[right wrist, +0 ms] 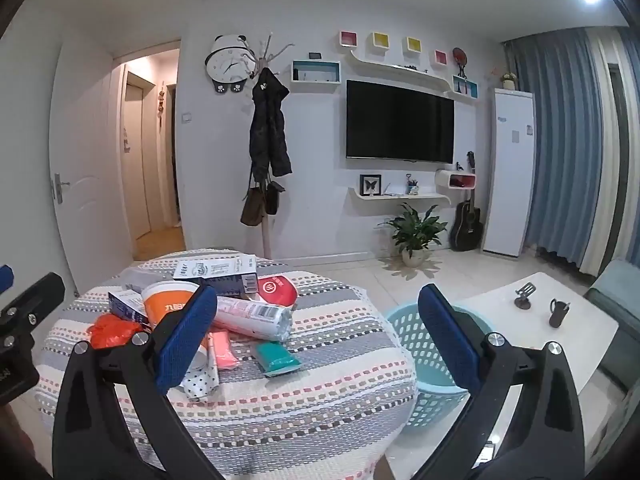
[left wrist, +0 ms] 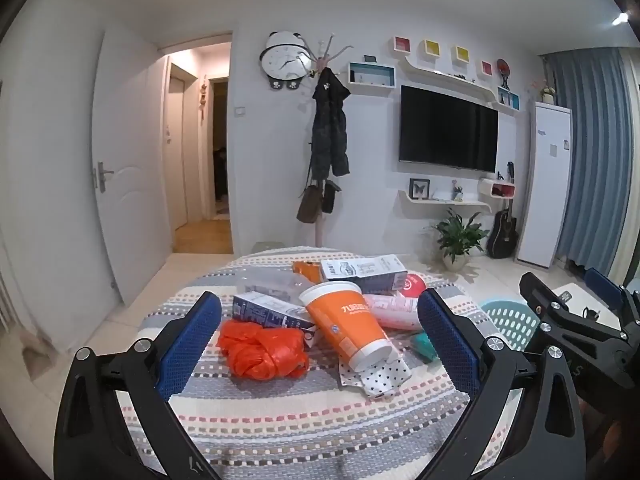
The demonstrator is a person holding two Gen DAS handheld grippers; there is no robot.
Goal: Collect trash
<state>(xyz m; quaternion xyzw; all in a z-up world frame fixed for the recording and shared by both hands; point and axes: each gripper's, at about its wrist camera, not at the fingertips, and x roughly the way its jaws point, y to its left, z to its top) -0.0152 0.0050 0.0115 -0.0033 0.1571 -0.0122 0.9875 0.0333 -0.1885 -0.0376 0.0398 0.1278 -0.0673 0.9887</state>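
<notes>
A pile of trash lies on a round table with a striped cloth [left wrist: 280,416]. In the left wrist view I see a crumpled orange plastic bag [left wrist: 262,350], an orange paper cup on its side [left wrist: 348,324], blue-white cartons [left wrist: 362,272], a pink-white tube [left wrist: 394,310] and a teal packet [left wrist: 424,346]. My left gripper [left wrist: 320,332] is open and empty, above the near side of the pile. My right gripper [right wrist: 316,328] is open and empty, over the table's right edge; the teal packet [right wrist: 276,356] and the tube [right wrist: 252,314] lie between its fingers in view.
A light blue perforated basket [right wrist: 416,320] stands on the floor right of the table. A white coffee table [right wrist: 560,320] with small dark objects is further right. A coat rack, wall TV, plant and guitar stand at the far wall.
</notes>
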